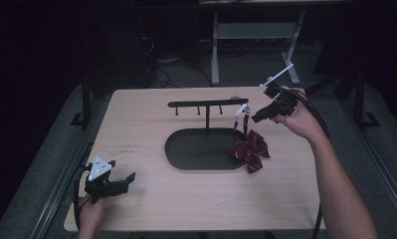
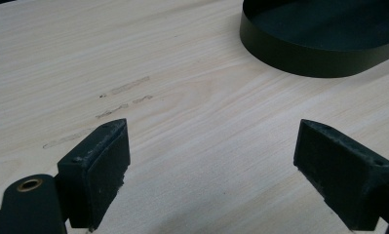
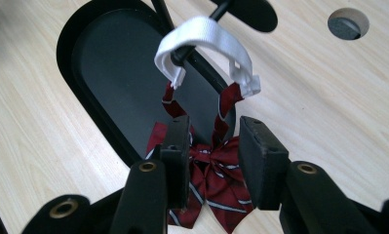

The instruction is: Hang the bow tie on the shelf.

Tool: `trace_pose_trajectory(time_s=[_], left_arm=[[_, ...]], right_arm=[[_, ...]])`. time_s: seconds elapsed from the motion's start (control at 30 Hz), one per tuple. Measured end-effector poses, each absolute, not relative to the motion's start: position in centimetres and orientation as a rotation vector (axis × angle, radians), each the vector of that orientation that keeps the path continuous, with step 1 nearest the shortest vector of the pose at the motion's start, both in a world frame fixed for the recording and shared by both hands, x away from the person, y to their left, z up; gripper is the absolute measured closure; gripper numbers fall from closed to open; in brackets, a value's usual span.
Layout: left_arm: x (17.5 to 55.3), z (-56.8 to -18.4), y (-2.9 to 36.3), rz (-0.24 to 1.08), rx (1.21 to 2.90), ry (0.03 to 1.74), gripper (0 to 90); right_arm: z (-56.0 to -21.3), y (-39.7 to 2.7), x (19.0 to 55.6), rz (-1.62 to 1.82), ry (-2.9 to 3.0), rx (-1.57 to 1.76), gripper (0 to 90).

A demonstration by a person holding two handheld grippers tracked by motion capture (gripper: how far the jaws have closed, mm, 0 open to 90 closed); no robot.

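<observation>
A dark red striped bow tie [image 1: 249,149] [image 3: 216,185] hangs by its white strap [image 1: 242,113] [image 3: 206,44] from a peg at the right end of a black hanger stand's bar [image 1: 208,103]. The bow dangles over the right rim of the stand's black oval tray [image 1: 196,149] [image 3: 114,73]. My right gripper [image 1: 255,118] [image 3: 214,129] hovers just right of the strap, open, its jaws either side of the tie's bands and gripping nothing. At the table's front left, my left gripper [image 1: 122,171] [image 2: 211,141] is open low over bare wood, pointing toward the tray [image 2: 319,53].
The light wooden table [image 1: 151,209] has a small round hole [image 3: 348,23] behind the stand. Two more pegs hang bare from the bar. Beyond the table stand a dark floor, cables and a white frame [image 1: 255,35].
</observation>
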State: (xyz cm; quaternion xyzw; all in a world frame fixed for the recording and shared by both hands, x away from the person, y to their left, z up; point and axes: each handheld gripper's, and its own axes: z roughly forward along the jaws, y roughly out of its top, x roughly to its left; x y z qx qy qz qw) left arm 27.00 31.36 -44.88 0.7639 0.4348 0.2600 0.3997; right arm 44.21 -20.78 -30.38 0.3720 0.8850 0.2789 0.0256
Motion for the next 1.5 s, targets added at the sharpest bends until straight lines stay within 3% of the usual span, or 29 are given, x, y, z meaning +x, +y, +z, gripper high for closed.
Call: trace_pose_trajectory(time_s=[0.87, 1.5], left_arm=[[26.8, -44.8, 31.2, 0.661, 1.932, 1.095, 13.0], [26.8, -44.8, 31.2, 0.664, 1.940, 1.089, 13.0]], right_arm=[[-31.5, -22.2, 42.6, 0.905, 2.725, 1.182, 55.4], [-32.7, -23.2, 41.6, 0.938, 2.735, 1.215, 54.1]])
